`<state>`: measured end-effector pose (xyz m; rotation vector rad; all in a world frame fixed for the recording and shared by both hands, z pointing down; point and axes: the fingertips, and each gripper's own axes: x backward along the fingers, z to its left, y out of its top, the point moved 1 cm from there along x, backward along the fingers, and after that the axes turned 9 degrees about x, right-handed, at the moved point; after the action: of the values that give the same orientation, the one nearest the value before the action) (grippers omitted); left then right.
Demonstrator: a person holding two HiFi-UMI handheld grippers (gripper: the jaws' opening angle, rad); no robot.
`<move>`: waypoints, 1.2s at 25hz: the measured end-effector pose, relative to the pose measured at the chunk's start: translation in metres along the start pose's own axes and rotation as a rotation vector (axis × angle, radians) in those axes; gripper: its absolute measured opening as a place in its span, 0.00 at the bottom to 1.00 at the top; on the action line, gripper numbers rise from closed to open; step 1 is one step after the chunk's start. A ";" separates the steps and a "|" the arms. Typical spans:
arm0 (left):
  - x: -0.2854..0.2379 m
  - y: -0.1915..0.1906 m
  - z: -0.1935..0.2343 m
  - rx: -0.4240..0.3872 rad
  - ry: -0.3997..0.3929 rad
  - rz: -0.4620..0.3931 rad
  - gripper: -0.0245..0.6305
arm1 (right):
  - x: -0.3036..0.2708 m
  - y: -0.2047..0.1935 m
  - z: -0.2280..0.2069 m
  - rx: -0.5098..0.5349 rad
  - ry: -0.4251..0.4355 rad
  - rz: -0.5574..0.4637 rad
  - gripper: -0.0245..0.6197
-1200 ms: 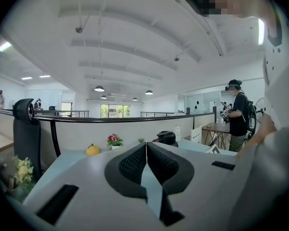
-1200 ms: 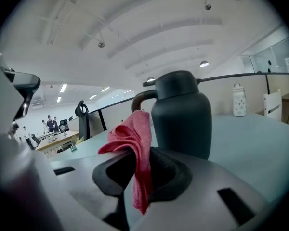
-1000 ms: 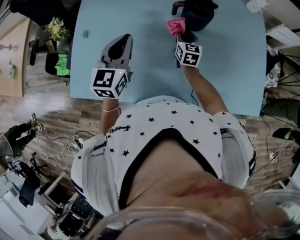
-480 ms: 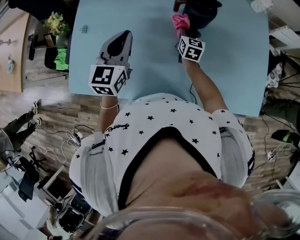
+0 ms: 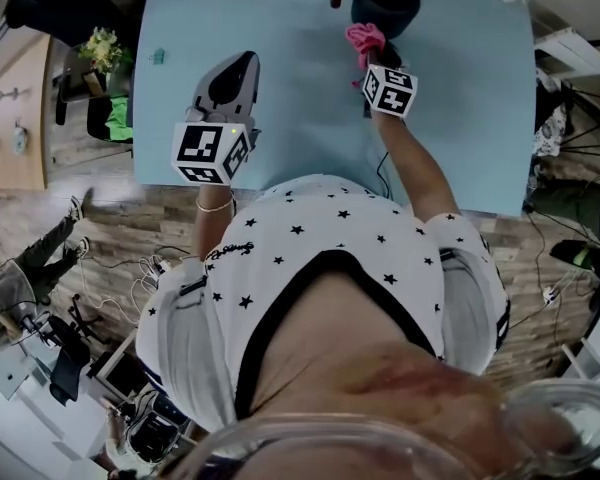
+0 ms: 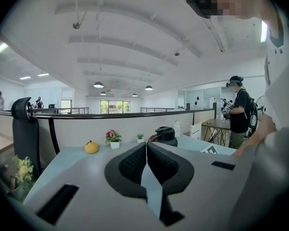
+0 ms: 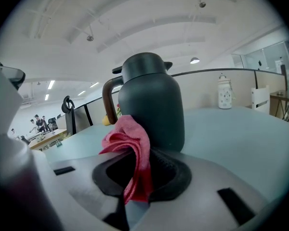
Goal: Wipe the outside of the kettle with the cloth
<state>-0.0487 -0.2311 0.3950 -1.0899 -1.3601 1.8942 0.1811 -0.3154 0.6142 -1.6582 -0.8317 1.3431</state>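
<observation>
Pink cloth [image 7: 131, 146], soft and limp, sat pinched in our right tool [image 7: 140, 172], just beside the kettle [image 7: 154, 107] (smooth, likely slippery; its handle [image 7: 108, 97] seemed the surest hold). Our left tool [image 6: 146, 163], pressed together empty, hovered well left of the kettle.

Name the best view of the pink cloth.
The right gripper view: the crumpled pink cloth sits close, clamped in the right gripper. The head view shows it as a small wad; the left gripper view, nothing.
</observation>
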 end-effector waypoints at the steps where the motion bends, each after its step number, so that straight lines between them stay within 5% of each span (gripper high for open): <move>1: -0.001 0.000 -0.002 -0.003 -0.003 0.001 0.08 | 0.002 -0.001 -0.004 0.000 -0.004 0.001 0.14; 30: -0.011 -0.001 -0.013 -0.018 0.008 0.019 0.08 | 0.011 -0.010 -0.124 -0.115 -0.238 0.012 0.14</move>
<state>-0.0315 -0.2333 0.3974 -1.1218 -1.3697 1.8923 0.3049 -0.3250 0.6290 -1.6117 -1.0557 1.5476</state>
